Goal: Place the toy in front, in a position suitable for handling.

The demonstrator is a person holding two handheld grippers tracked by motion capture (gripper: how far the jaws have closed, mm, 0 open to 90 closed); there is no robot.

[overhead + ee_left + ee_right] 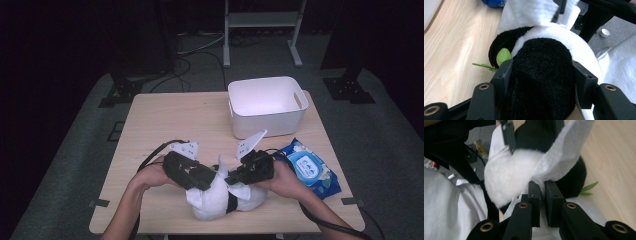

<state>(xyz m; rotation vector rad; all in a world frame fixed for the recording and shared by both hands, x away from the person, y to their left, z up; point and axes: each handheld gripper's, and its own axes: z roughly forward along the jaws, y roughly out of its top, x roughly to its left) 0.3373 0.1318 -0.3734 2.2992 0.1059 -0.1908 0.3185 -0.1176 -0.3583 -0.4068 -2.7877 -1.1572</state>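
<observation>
Dim room, grey floor; a pale wooden table [165, 125] carries the work, with a white bin [267, 105] at its far side, well beyond both tools. Left gripper [202, 176]: jaws part-way closed and pressing on a black limb of the plush panda [220, 200], which bulges between its pads [504, 75]; a small green leaf [503, 56] sits just ahead of the jaws. The toy lies at the near table edge, directly between the two tools and touching both. Right gripper [234, 179]: jaws narrowed to a slit, pinching a white wipe [560, 157] that rises ahead of the tips and drapes against the panda's white fur. Further right, just beside the right hand, lies the blue wipes pack [310, 167]. Judgement: toy secured and wipe drawn and in hand, so preparation appears complete; the wiping itself seems barely begun, and nothing has gone into the bin.
</observation>
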